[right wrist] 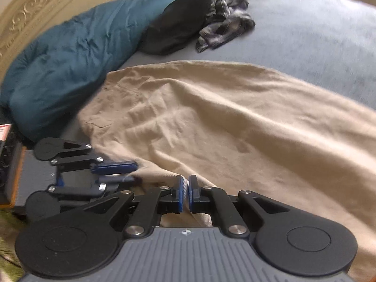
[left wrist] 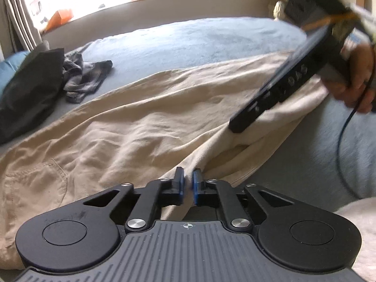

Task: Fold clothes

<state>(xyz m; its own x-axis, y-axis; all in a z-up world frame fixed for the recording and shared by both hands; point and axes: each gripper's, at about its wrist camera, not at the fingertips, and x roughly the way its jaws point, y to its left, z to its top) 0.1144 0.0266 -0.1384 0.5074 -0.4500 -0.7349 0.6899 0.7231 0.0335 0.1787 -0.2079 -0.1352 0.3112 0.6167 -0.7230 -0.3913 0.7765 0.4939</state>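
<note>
While the beige garment [left wrist: 145, 127] is lying spread across the bed [left wrist: 188, 44], the left gripper [left wrist: 187, 183] is pinching a raised fold of its near edge, the blue pads [left wrist: 181, 183] pressing on the cloth with only a sliver between them. The right gripper [right wrist: 186, 188] is likewise clamping a ridge of the same beige fabric at the near edge. In the right wrist view, the left gripper is sitting just to the left of the right one, both biting the same hem. A hand [left wrist: 357, 75] is gripping the right tool's handle. Farther off, a crumpled plaid garment [right wrist: 225, 25] is lying on the blue-grey sheet, touching a black garment [right wrist: 178, 23] that is resting against a teal duvet [right wrist: 70, 54].
</note>
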